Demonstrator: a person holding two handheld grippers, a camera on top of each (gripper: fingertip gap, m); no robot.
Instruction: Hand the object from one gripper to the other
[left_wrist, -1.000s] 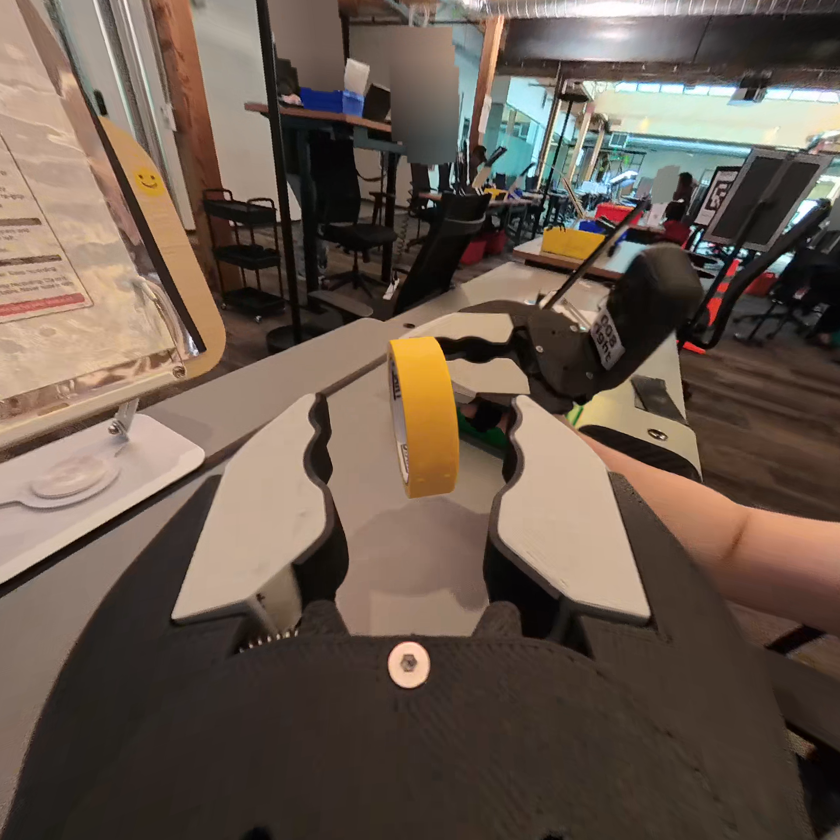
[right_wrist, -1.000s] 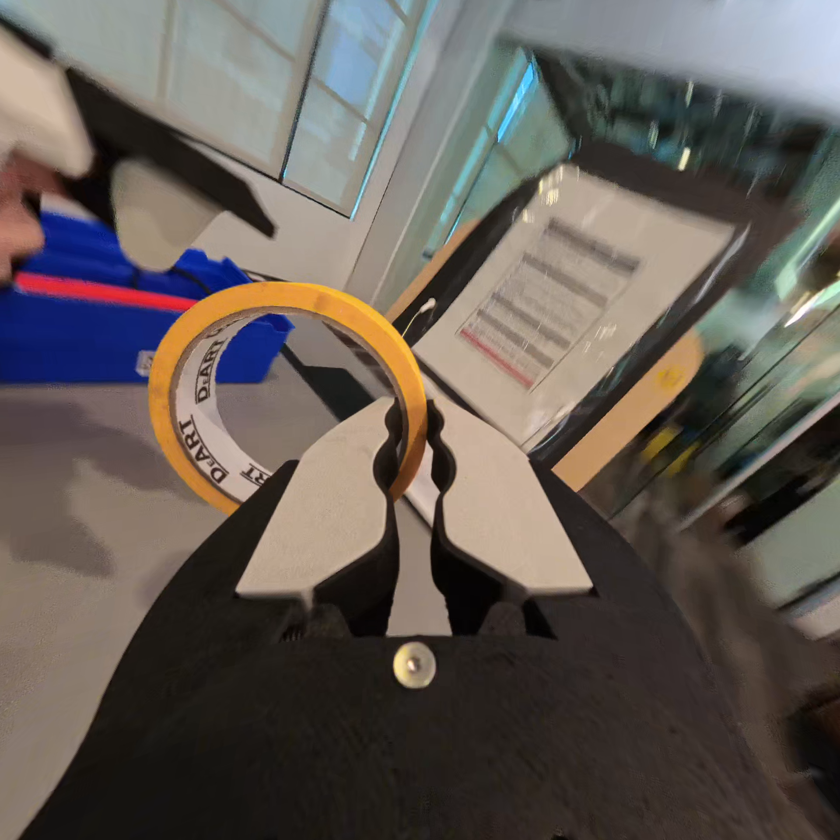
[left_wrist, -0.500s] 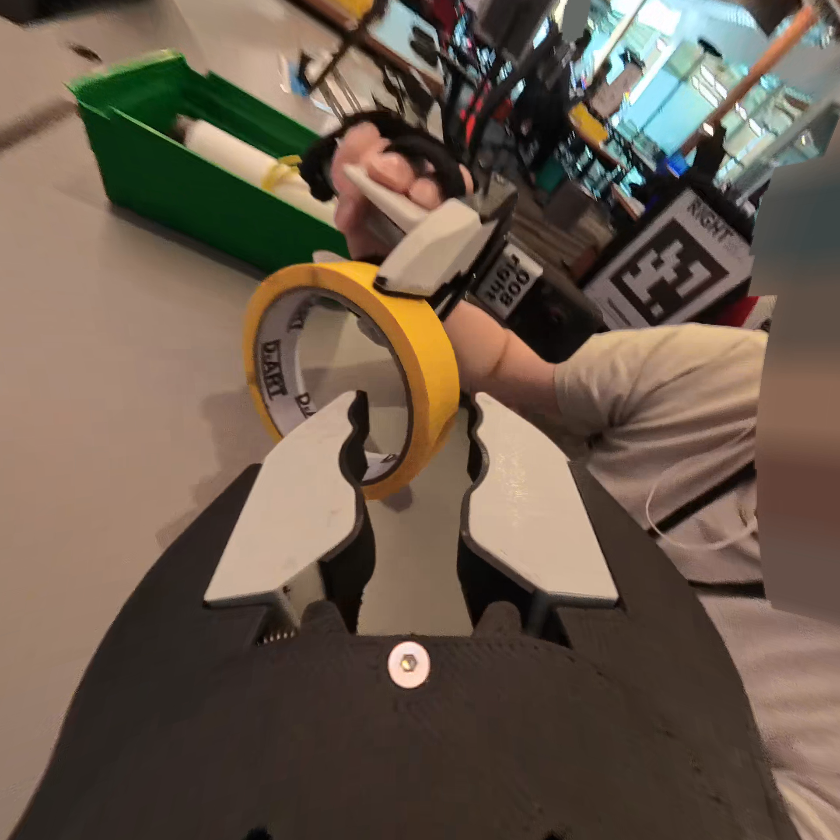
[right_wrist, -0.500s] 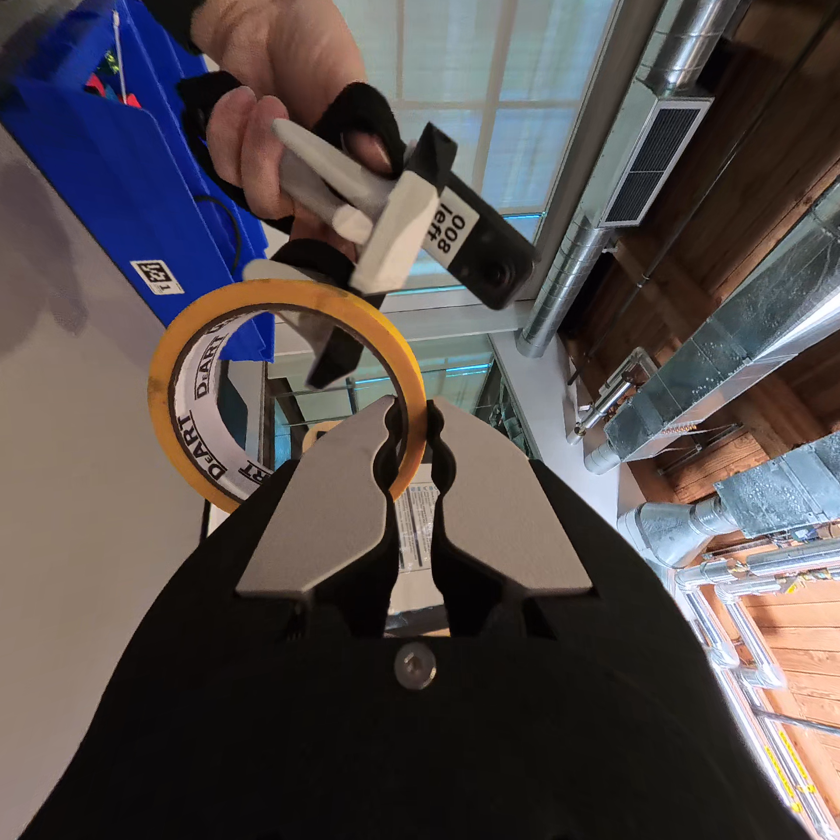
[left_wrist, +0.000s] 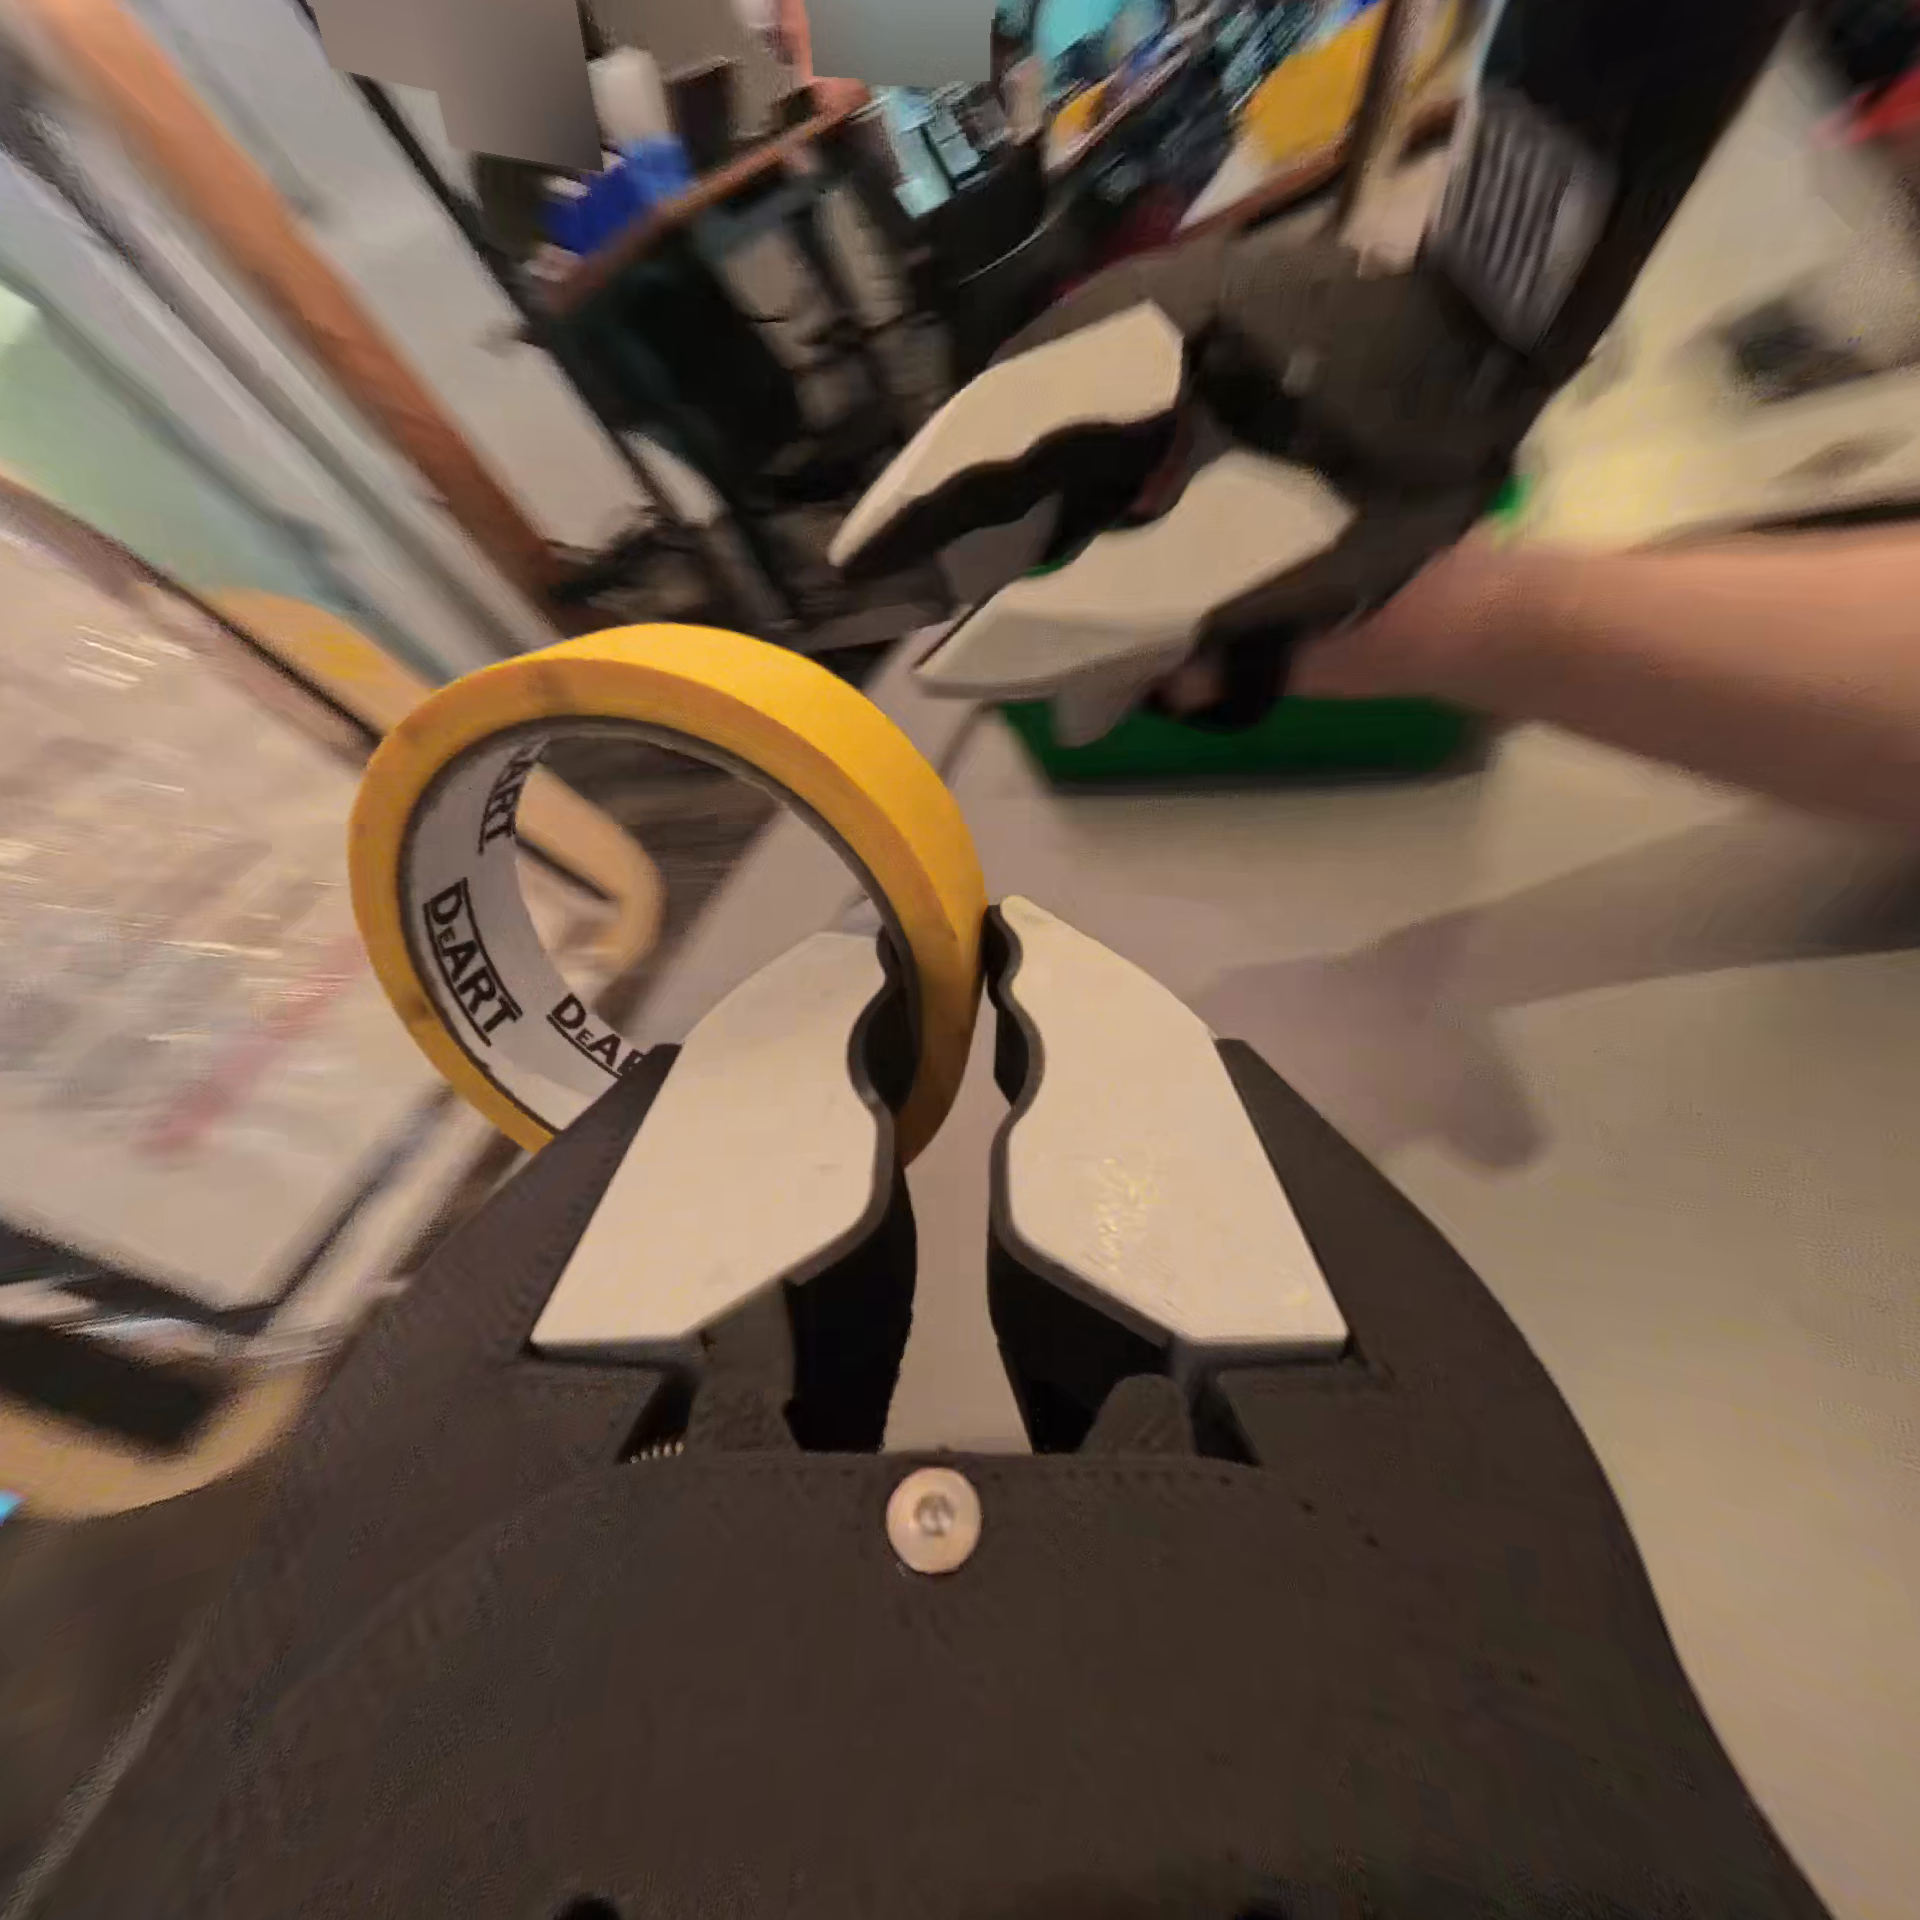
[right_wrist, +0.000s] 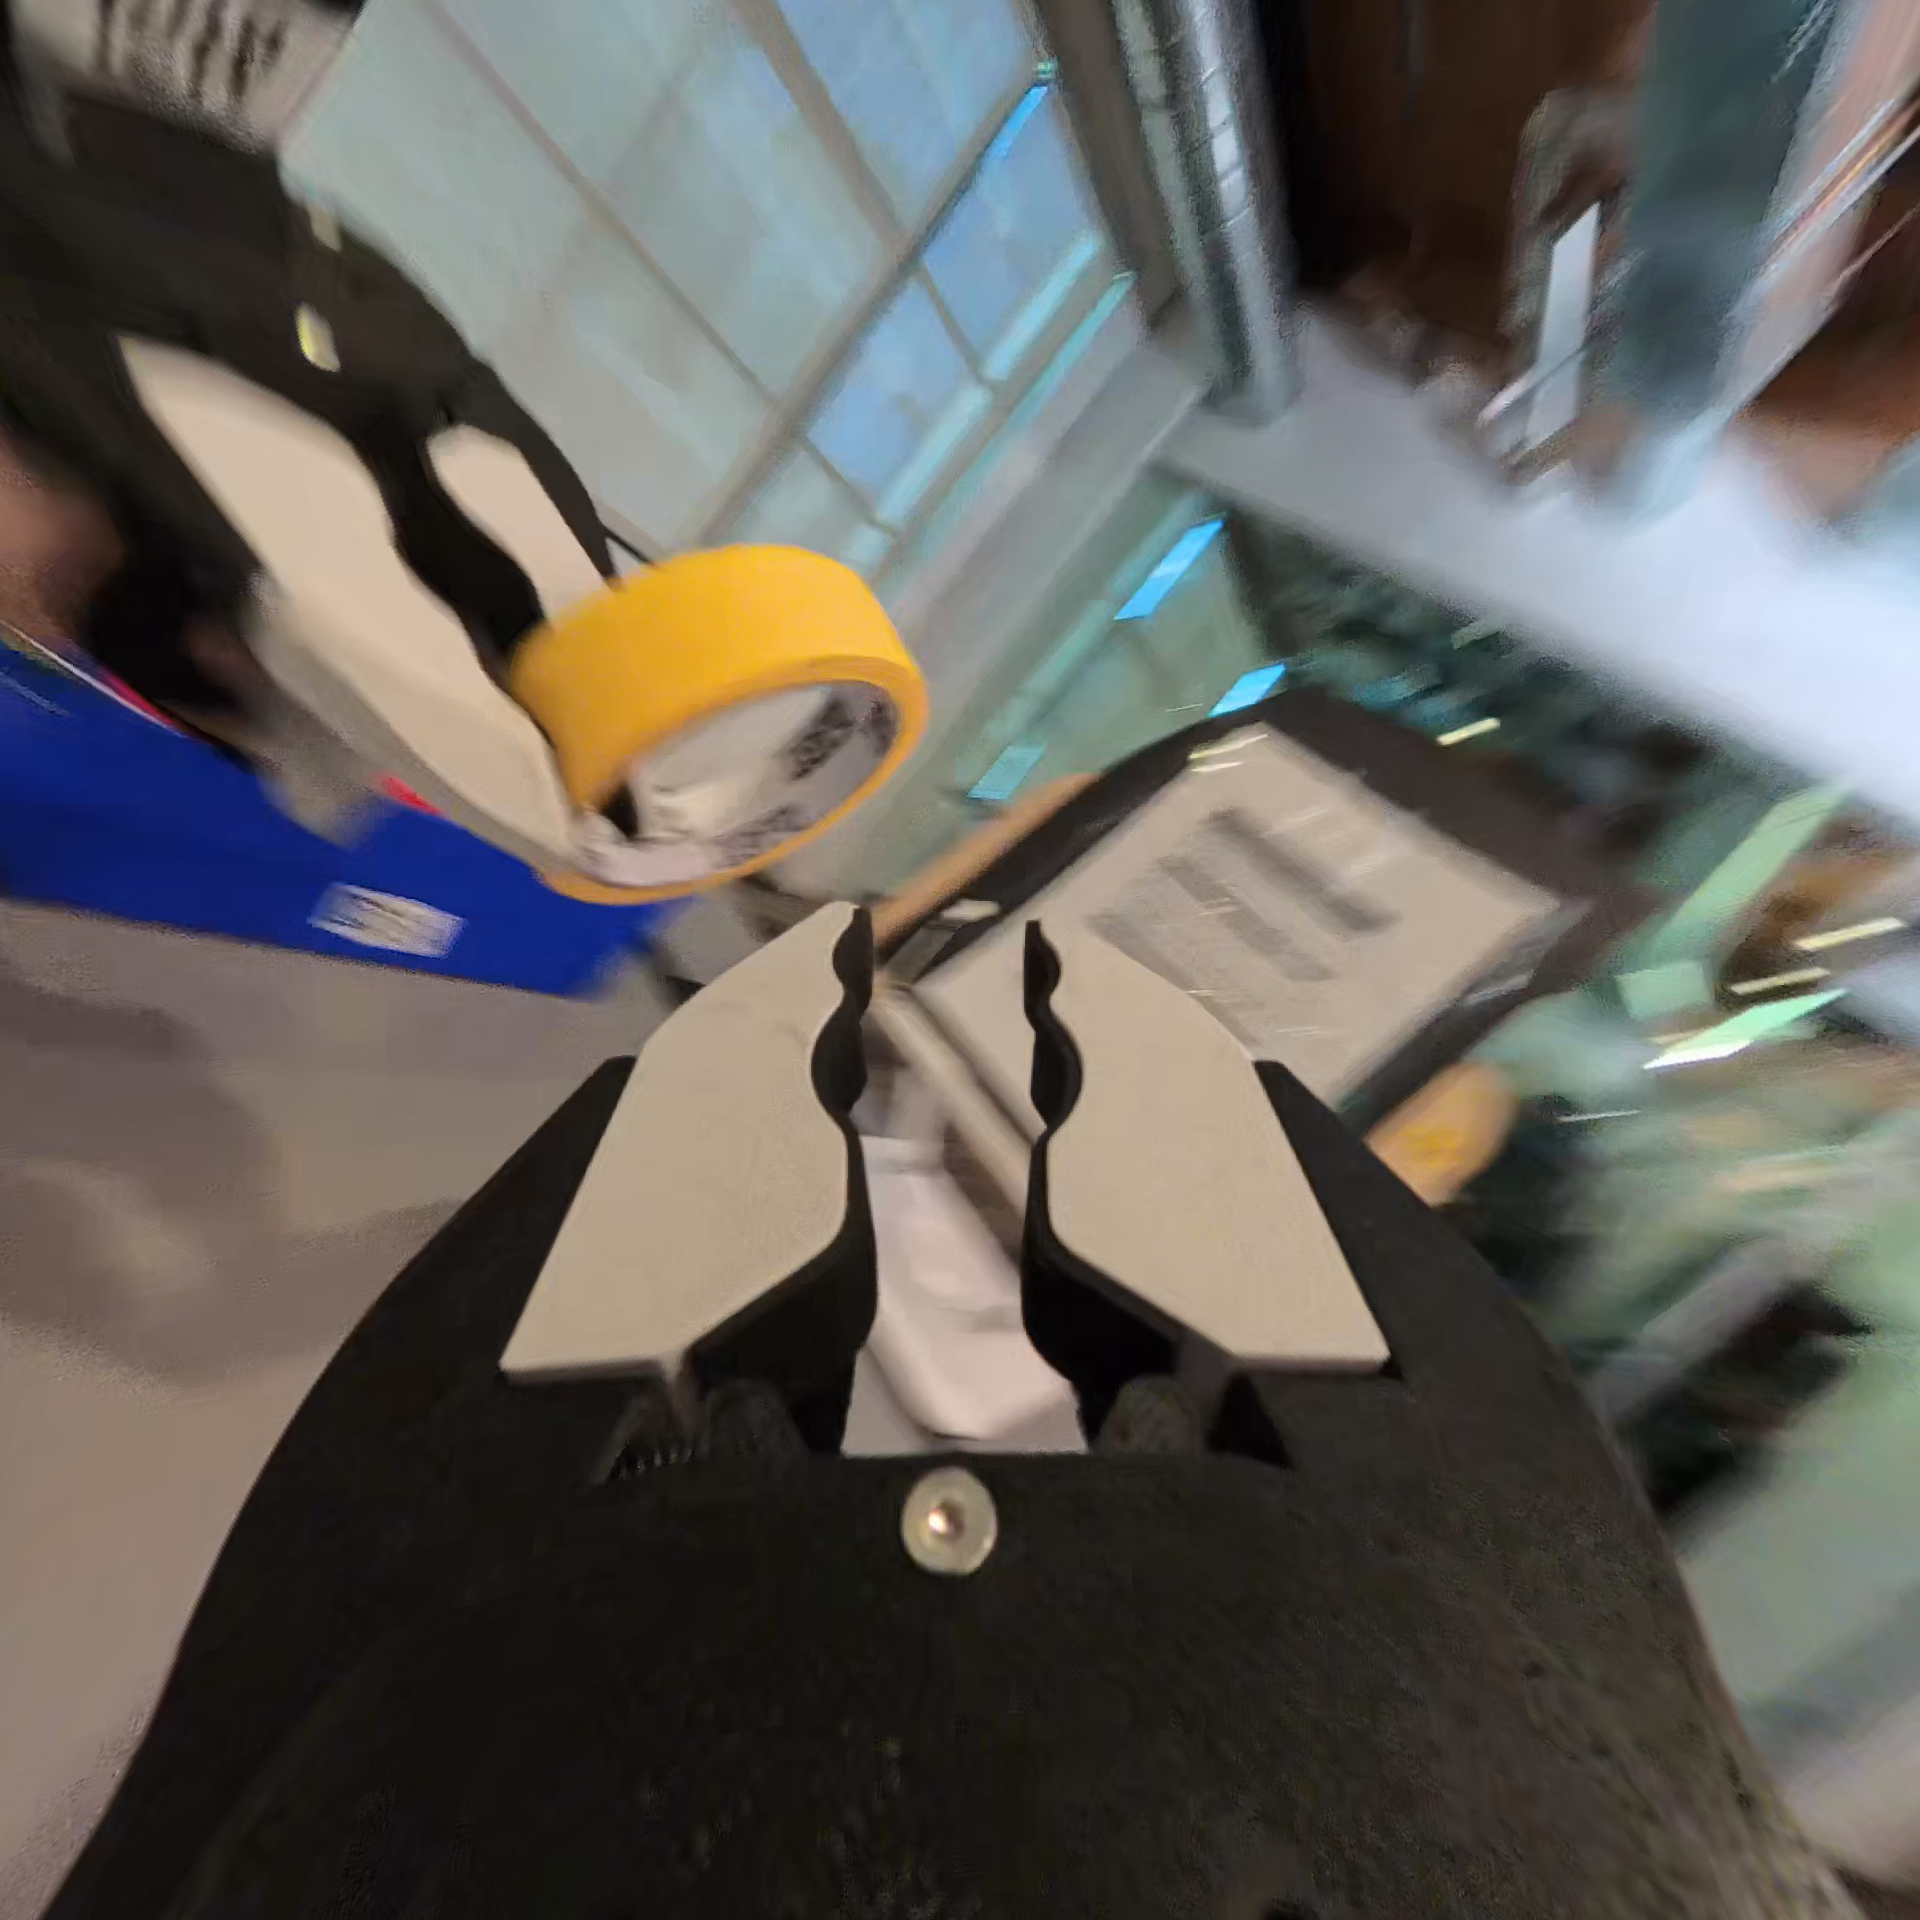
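Observation:
A yellow roll of tape (left_wrist: 665, 831) with a white printed core is held in the air above the grey table (left_wrist: 1558, 1195). My left gripper (left_wrist: 940, 935) is shut on the roll's right wall, one finger inside the ring and one outside. The roll also shows in the right wrist view (right_wrist: 717, 717), upper left, pinched by the left gripper's fingers (right_wrist: 343, 623). My right gripper (right_wrist: 945, 935) is open and empty, below and right of the roll, apart from it. In the left wrist view the right gripper (left_wrist: 894, 603) is open beyond the roll.
A green bin (left_wrist: 1247, 743) stands on the table behind the right gripper. A blue bin (right_wrist: 260, 831) stands at the left in the right wrist view. A framed printed sheet on a stand (right_wrist: 1278, 935) is beyond the grippers. Both views are motion-blurred.
The right gripper let go of the tape roll, opened and drew back. The left gripper closed on the roll's wall and now carries it.

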